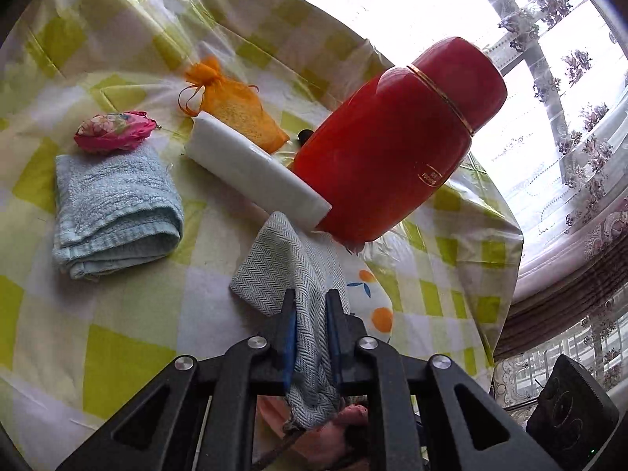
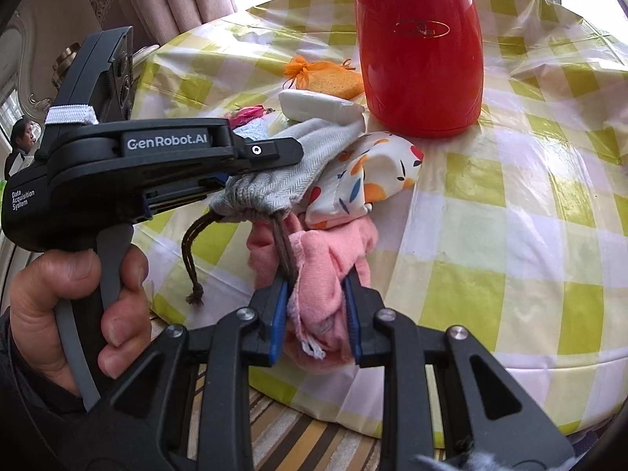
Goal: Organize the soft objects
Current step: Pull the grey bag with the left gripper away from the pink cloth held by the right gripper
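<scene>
My left gripper [image 1: 311, 306] is shut on the rim of a grey herringbone drawstring bag [image 1: 282, 259], held just above the table; the bag also shows in the right wrist view [image 2: 274, 180] with its brown cord hanging. My right gripper [image 2: 316, 294] is shut on a pink cloth [image 2: 318, 274] whose far end lies at the bag's mouth. A white cloth with orange prints [image 2: 373, 172] lies beside the bag. A folded light blue towel [image 1: 114, 208], a pink flowered pouch [image 1: 114, 131], an orange mesh sachet [image 1: 235, 106] and a white foam block [image 1: 255, 168] lie further back.
A tall red thermos [image 2: 420, 47] stands on the round table with its yellow-checked plastic cover [image 2: 510, 235], close behind the cloths. The table edge is near, below my right gripper. Curtains and a bright window are behind. A person stands at far left.
</scene>
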{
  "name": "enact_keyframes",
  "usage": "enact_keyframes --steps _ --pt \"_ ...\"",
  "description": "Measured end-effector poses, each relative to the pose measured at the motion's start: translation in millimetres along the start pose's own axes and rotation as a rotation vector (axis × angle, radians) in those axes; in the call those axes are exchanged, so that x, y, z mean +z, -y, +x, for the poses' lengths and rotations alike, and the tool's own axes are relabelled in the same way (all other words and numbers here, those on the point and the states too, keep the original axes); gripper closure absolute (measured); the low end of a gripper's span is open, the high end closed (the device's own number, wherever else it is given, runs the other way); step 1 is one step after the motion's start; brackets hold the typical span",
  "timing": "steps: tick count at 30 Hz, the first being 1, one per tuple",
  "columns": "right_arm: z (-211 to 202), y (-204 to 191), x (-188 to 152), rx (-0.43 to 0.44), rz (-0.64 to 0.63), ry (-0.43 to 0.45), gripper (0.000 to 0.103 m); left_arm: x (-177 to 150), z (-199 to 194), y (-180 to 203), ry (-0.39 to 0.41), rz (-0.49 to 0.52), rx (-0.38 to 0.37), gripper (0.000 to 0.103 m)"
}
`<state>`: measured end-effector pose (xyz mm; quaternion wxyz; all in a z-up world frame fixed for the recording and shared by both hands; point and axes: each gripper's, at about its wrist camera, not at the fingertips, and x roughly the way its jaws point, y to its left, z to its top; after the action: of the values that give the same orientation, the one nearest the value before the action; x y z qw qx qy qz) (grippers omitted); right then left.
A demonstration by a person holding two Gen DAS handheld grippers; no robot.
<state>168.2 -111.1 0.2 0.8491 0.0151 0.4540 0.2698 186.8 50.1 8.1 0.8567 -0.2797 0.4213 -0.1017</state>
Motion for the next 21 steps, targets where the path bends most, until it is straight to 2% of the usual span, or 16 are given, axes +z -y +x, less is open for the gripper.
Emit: enact_keyframes --steps 7,11,15,17,19,21 --pt "-20 3 -8 0.007 0.011 0.012 0.074 -6 -31 -3 0.106 -0.007 0.010 0.093" --pt "-32 -2 -17 0.013 0.000 0.014 0.074 -13 -41 -14 0.131 -0.044 0.021 0.098" --pt "-36 -5 -22 -0.002 -0.013 0.007 0.074 -20 -42 -26 0.084 -0.132 -0.080 0.098" --pt "-36 -6 -23 -0.005 -0.016 -0.001 0.074 -26 -39 -32 0.044 -0.212 -0.130 0.088" --pt "-35 -8 -25 -0.004 -0.027 -0.016 0.074 -32 -33 -38 -0.023 -0.297 -0.139 0.046" --pt "-35 -11 -27 0.000 -0.041 -0.027 0.074 -39 -29 -37 -0.049 -0.323 -0.152 0.034"
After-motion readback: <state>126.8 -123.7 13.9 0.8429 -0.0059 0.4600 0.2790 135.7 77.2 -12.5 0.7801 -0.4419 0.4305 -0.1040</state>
